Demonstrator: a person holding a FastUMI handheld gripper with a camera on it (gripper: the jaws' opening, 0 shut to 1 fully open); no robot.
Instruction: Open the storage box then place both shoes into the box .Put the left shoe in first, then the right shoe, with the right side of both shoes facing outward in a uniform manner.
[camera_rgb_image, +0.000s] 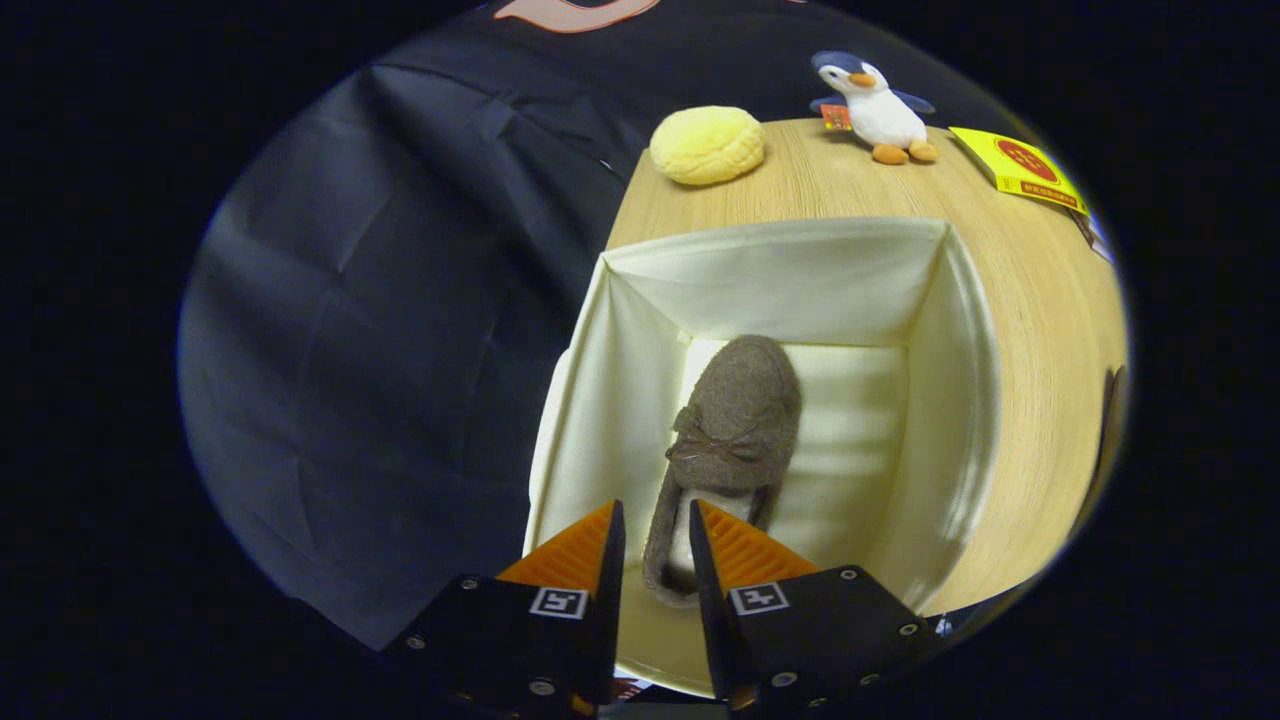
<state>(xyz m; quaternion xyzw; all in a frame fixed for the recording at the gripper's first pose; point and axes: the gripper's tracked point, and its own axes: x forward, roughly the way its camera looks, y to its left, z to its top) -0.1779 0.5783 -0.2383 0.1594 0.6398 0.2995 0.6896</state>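
Note:
A brown felt shoe (737, 420) with a small bow lies inside the open cream fabric storage box (770, 275), toe pointing away from me, along the box's left wall. My gripper (655, 512) hovers over the shoe's heel end. Its fingers stand a narrow gap apart, with the shoe's left rim between them. One finger is outside the shoe; the other is over its opening. A strip of cream lining shows between the outer finger and the shoe, so the fingers do not press on it. The right half of the box floor is bare.
The box stands on a wooden table (1030, 300). Beyond it lie a yellow round cushion (707, 145), a plush penguin (878, 105) and a yellow packet (1020, 165). The dark booth cloth (380, 330) hangs to the left of the table's edge.

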